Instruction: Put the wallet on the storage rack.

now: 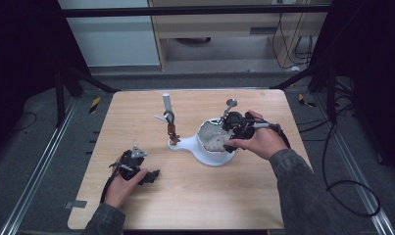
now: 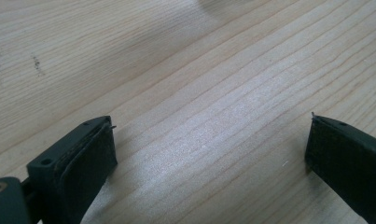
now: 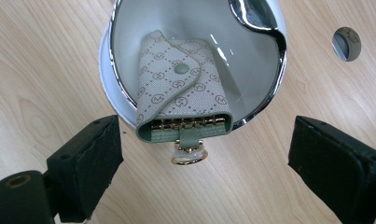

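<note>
Right gripper view puts the key case (image 3: 181, 88) straight ahead of the spread, empty right gripper (image 3: 202, 161). It lies in the chrome-rimmed dish (image 3: 265, 70), its long axis running toward the gripper, the open end with gold ring (image 3: 189, 156) overhanging the rim nearest the jaws. It seems tilted, though depth is unclear. Left gripper (image 2: 209, 154), released, hovers over bare table (image 2: 199, 70), well away.

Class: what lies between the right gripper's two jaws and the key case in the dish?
Only bare wooden tabletop separates the open right gripper from the key case, per the right gripper view.
</note>
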